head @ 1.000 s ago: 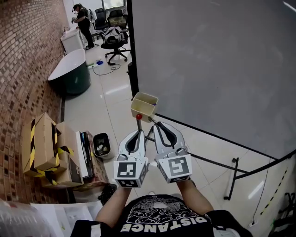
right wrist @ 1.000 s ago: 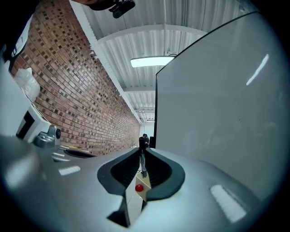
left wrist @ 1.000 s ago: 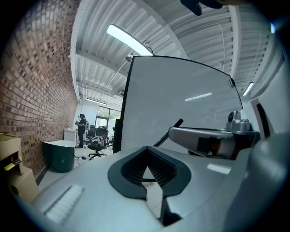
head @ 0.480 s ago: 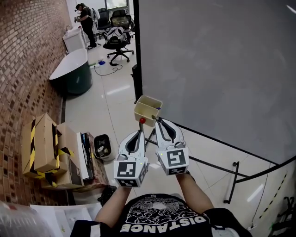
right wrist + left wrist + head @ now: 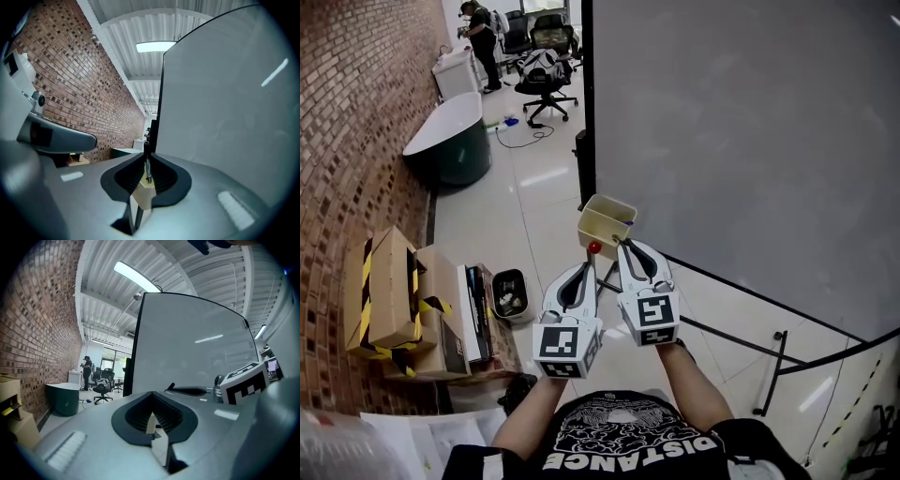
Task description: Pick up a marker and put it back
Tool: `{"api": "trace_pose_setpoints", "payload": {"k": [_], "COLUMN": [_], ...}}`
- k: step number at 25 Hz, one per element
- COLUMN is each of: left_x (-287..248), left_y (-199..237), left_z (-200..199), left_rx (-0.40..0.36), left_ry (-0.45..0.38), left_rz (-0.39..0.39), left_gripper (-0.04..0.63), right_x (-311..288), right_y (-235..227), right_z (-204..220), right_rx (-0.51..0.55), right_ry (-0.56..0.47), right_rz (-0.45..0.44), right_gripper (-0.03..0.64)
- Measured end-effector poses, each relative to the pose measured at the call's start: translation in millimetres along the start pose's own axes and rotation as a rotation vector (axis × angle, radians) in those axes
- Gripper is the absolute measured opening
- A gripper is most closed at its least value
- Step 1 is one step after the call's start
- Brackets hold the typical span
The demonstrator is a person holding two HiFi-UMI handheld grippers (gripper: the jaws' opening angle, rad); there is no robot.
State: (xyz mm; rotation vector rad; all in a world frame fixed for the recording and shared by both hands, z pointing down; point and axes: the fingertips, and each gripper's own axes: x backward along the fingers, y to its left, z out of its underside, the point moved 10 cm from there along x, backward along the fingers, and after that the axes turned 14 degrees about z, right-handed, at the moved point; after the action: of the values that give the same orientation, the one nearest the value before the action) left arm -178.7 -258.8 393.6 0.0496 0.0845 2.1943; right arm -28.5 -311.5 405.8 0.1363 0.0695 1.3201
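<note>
A cream open box (image 5: 598, 229) hangs at the lower left corner of the grey whiteboard (image 5: 750, 141). Both grippers are held side by side just below it in the head view. My right gripper (image 5: 623, 246) points at the box's near edge, and its own view shows it (image 5: 146, 161) shut on a thin dark marker (image 5: 147, 157) that stands up between the jaws. My left gripper (image 5: 587, 266) sits slightly lower, and its jaws (image 5: 152, 414) are closed with nothing between them. A small red cap (image 5: 594, 247) shows between the two tips. I cannot tell what that cap belongs to.
Cardboard boxes (image 5: 389, 286) and a small black bin (image 5: 508, 293) stand by the brick wall on the left. A dark green tub (image 5: 450, 145), office chairs (image 5: 539, 70) and a person (image 5: 483, 37) are farther back. The whiteboard's stand legs (image 5: 773, 361) cross the floor on the right.
The right gripper has edged forward and up toward the box. The left gripper has hardly moved.
</note>
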Motion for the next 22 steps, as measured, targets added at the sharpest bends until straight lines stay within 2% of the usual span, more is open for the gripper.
{"api": "trace_pose_setpoints", "payload": {"k": [22], "left_x": [-7], "left_y": [7], "left_z": [5], "left_rx": [-0.001], "left_ry": [0.023], "left_rz": [-0.020], "left_gripper": [0.006], "right_x": [-34], "right_y": [4], "right_z": [49], "right_rx": [0.027], "right_ry": [0.116], "right_rz": [-0.006], "right_gripper": [0.035]}}
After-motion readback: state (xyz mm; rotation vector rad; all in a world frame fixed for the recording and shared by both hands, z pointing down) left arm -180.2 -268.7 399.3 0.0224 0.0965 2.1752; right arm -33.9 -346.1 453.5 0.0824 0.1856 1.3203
